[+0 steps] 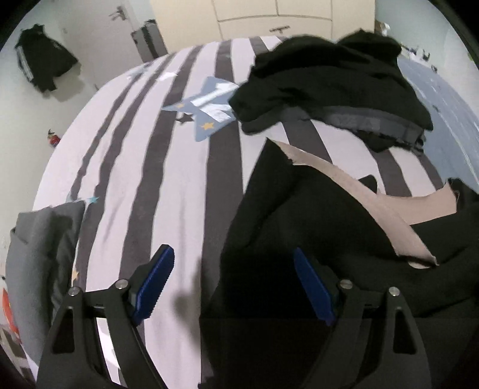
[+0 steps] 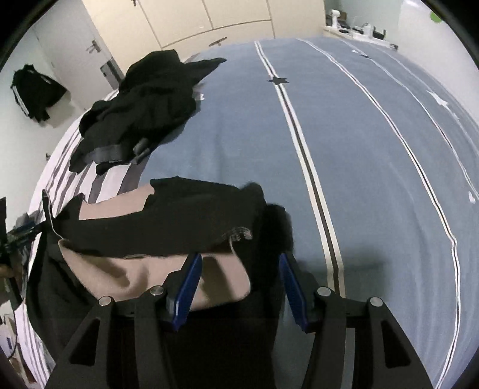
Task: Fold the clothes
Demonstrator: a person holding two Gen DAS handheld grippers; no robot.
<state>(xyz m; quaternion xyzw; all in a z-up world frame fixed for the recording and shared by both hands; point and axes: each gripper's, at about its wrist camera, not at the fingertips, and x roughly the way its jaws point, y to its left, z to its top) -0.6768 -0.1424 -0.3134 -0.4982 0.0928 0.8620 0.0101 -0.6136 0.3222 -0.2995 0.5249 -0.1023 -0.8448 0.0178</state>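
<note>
- The black garment (image 1: 314,227) with its tan lining (image 1: 359,191) turned out lies crumpled on the bed (image 1: 185,185), right below both of your grippers, near the bed's front edge.
- Your left gripper (image 1: 233,284) stands with its blue pads (image 1: 157,281) well apart; the left pad hangs over bare striped cover, the right one over the black cloth, and neither presses on anything.
- Your right gripper (image 2: 238,291) has its jaws at a middling gap over the same garment (image 2: 185,221); tan lining (image 2: 125,278) and black cloth show between the pads (image 2: 187,287), but the pads do not squeeze it.
- Only the left view shows you the striped half of the cover in full, with a blue star patch (image 1: 209,107), and a grey pillow (image 1: 45,269) at the bed's left edge.
- Only the right view shows you the blue half of the cover (image 2: 374,179), which spreads to the bed's far right corner, and a shelf of small things (image 2: 356,28) beyond it.
- Both views show a second pile of black clothes (image 1: 329,80) farther back on the bed, well apart from your garment, and a dark jacket (image 1: 42,59) that hangs on the wall at the left.
- No container shows in either view.
</note>
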